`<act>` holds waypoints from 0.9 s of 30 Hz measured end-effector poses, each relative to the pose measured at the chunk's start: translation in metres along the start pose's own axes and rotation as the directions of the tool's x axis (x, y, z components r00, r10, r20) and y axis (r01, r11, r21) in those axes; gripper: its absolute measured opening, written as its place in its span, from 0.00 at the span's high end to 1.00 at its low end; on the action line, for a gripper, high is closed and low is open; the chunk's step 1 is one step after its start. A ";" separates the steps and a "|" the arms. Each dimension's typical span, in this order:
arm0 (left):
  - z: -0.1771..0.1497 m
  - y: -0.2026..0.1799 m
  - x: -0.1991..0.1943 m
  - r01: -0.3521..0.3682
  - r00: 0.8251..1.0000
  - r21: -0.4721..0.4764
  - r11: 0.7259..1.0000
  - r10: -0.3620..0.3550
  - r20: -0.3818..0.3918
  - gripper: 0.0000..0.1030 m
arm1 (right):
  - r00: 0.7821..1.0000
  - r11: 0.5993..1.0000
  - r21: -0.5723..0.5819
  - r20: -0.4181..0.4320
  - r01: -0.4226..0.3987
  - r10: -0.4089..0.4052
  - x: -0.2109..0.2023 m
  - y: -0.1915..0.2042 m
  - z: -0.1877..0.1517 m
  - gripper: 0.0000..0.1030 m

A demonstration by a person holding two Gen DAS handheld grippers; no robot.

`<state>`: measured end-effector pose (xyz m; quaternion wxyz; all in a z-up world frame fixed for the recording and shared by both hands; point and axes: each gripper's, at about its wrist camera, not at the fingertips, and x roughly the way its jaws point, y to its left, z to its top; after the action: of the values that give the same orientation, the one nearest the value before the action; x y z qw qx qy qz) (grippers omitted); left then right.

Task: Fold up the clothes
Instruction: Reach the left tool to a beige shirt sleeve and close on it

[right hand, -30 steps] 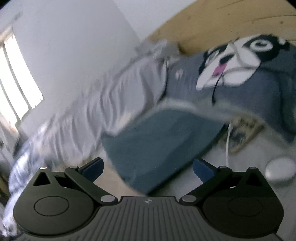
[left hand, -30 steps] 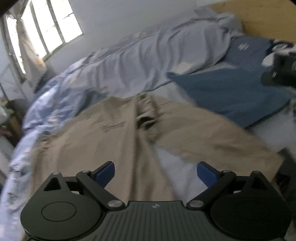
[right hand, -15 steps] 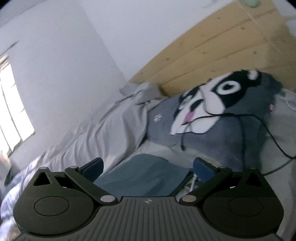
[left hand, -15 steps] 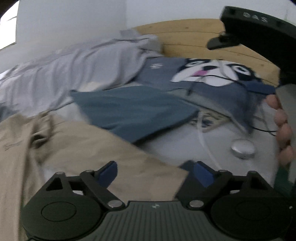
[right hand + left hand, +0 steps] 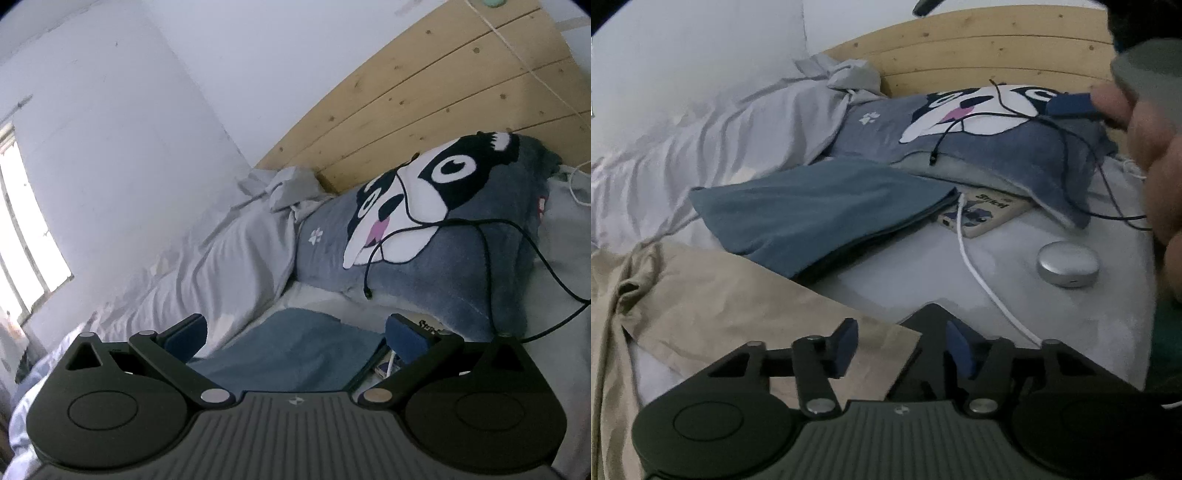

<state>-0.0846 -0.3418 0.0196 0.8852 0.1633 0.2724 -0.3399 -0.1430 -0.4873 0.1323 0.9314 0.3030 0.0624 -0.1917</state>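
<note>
While closing, left claw [image 5: 899, 349] astride beige garment [image 5: 713, 295] corner, pads apart from cloth; right claw [image 5: 295, 334] wide, empty.

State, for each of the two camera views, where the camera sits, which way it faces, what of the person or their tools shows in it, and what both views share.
Left wrist: sits on the left gripper, angled down over the bed at the beige garment's corner between its closing jaws; a hand shows at right.
Right wrist: sits on the right gripper, facing the wooden headboard; jaws open, empty.
Shared: folded blue garment, dog-face pillow, black cable.
</note>
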 end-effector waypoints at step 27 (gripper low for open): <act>-0.002 0.016 0.000 -0.009 0.999 -0.135 0.991 0.013 0.030 0.98 | 1.000 1.000 0.023 0.021 -0.007 0.007 -0.008 0.001 -0.001 0.00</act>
<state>-0.0743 -0.3287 0.0198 0.9001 0.0994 0.2804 -0.3184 -0.1494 -0.4832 0.1337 0.9291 0.3121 0.0494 -0.1922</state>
